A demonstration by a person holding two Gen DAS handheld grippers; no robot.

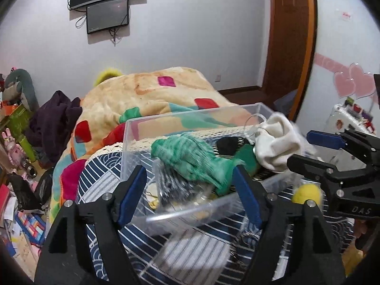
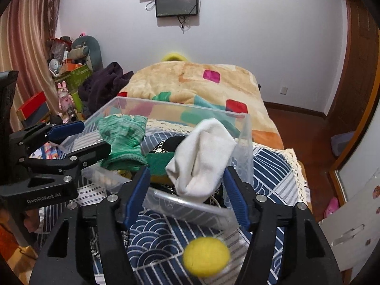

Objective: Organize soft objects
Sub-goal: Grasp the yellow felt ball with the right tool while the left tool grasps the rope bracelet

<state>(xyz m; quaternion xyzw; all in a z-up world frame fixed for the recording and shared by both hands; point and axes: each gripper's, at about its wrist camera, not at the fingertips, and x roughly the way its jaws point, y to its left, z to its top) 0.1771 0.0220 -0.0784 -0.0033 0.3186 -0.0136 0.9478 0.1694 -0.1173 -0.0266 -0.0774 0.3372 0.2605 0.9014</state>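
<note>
A clear plastic bin (image 1: pixel 133 128) (image 2: pixel 247 142) stands on the patterned bed cover. A green knit cloth (image 1: pixel 190 156) (image 2: pixel 123 133) hangs blurred over the bin between the fingers of my open left gripper (image 1: pixel 190 178) (image 2: pixel 78 140). A white sock (image 2: pixel 201 159) (image 1: pixel 275 140) hangs blurred over the bin's near rim between the fingers of my open right gripper (image 2: pixel 187 182) (image 1: pixel 301 149). Neither cloth looks pinched. A black item (image 1: pixel 229 143) and a dark green item (image 1: pixel 247 158) lie inside. A yellow felt ball (image 2: pixel 206 256) (image 1: pixel 306 193) lies on the cover in front of the bin.
A blue-and-white wave-patterned cover (image 2: pixel 161 232) spreads under the bin. A beige blanket (image 1: pixel 147 95) with coloured patches is heaped behind it. A dark purple garment (image 1: pixel 54 116) and cluttered boxes and toys (image 2: pixel 68 78) sit at the left. A wooden door (image 1: pixel 289 35) is at the right.
</note>
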